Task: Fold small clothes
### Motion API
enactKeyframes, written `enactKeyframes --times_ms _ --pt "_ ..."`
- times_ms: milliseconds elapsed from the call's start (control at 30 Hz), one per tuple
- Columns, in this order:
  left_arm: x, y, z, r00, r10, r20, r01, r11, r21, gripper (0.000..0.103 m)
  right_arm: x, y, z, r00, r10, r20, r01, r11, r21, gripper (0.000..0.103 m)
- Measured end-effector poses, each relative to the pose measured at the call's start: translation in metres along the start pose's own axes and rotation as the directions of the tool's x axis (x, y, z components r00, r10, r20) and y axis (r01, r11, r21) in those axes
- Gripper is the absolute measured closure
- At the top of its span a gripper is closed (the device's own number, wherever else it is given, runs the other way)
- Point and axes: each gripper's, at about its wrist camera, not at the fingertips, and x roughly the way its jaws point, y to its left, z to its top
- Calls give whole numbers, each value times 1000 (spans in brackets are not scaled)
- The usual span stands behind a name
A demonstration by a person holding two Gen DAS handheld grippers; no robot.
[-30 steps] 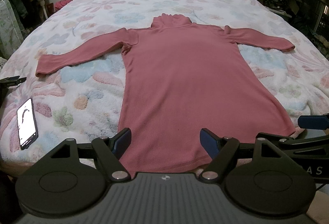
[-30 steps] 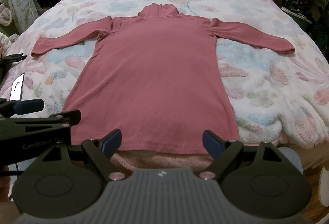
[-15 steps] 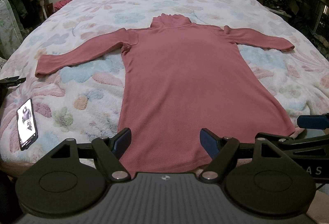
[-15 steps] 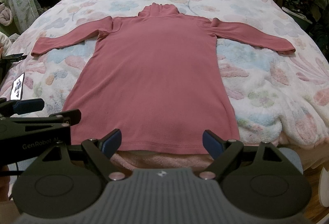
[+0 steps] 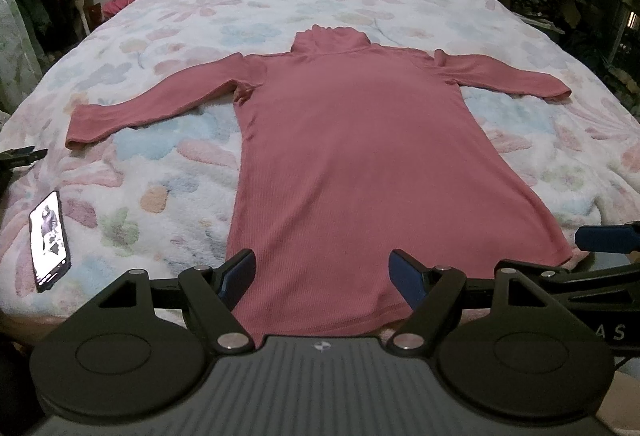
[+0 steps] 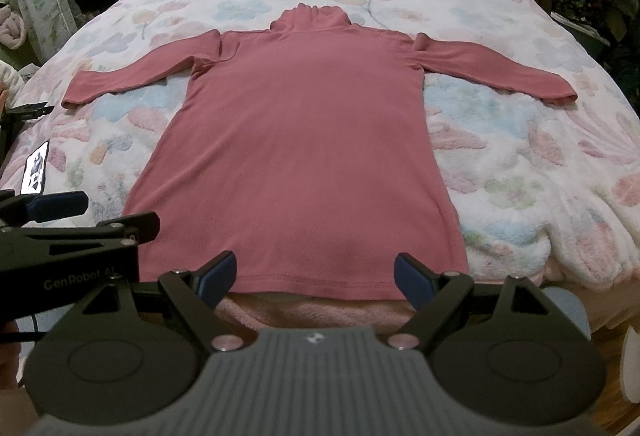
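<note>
nothing has moved; pink dress (image 5: 360, 164) lies lengthwise, collar pointing away, left gripper (image 5: 322, 276) and right gripper (image 6: 316, 276) wide apart, empty.

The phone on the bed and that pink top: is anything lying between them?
No. In the left wrist view, only bare flowery blanket separates the phone from the pink top. The right wrist view shows the same.
</note>
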Motion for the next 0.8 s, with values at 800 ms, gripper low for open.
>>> enactKeyframes --times_ms 800 --pt "91 100 93 988 -133 81 131 991 35 21 48 -68 98 950 12 312 17 996 -92 21"
